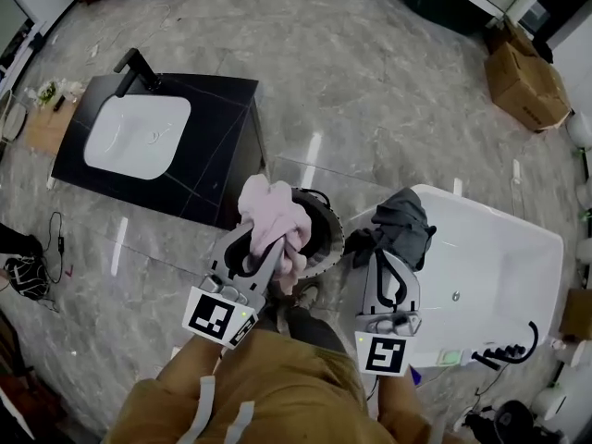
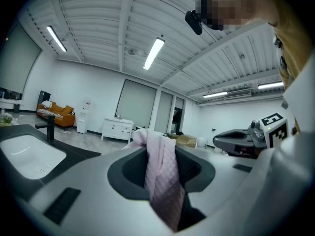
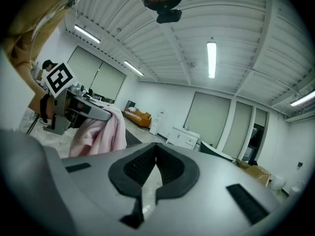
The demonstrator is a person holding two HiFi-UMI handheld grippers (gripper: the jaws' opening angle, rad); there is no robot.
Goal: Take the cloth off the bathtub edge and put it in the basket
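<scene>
A black vanity (image 1: 217, 160) with a white sink (image 1: 137, 137) and a black faucet (image 1: 137, 70) stands at the far left on the grey marble floor (image 1: 370, 91). A cardboard box (image 1: 525, 86) sits far off to the right. Nearer, a white bathtub (image 1: 504, 271) fills the right side. A round dark basket (image 1: 335, 239) stands between the vanity and the tub, just in front of the person's feet. Nothing stands between the grippers and the basket.

The left gripper (image 1: 275, 239) is raised with its tip toward the basket, its jaws pinching a pink cloth (image 1: 266, 209). A fold of the fabric is clamped between the pads, a bunch billows past the tip and the rest trails down below the jaws. Seen from above, the cloth overlaps the basket's left rim, hanging off the gripper rather than lying inside.

The right gripper (image 1: 393, 255) is held beside it, over the near left corner of the tub, jaws pressed together with nothing between them. A dark grey cloth (image 1: 407, 220) is heaped on the tub's edge there, just past that gripper's tip and close to the right of the basket.
</scene>
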